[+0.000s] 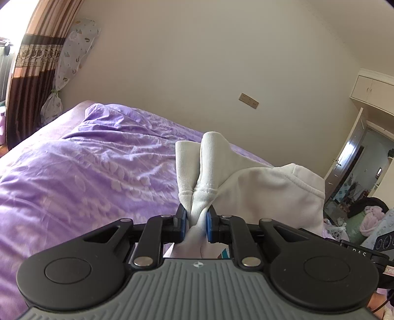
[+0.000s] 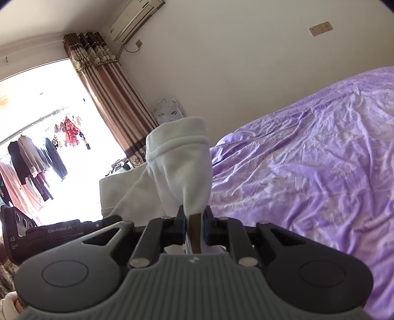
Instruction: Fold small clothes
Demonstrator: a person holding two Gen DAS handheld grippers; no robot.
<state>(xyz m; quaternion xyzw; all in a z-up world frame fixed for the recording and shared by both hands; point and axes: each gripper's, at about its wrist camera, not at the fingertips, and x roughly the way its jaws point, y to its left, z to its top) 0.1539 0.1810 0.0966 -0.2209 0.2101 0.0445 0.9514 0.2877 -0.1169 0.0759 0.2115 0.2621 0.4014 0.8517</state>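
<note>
Both grippers clamped on the white garment: left gripper pinches a ribbed cuff, right gripper pinches a hem. Garment hangs between them, above the purple bed.

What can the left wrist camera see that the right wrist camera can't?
Only the left wrist view shows the cream wardrobe and the open door beside it.

Only the right wrist view shows the air conditioner, the bright window and the clothes hanging outside it.

Both show the purple bedspread, the brown curtain, the wall socket, and the white garment pinched shut in the left gripper and the right gripper.
</note>
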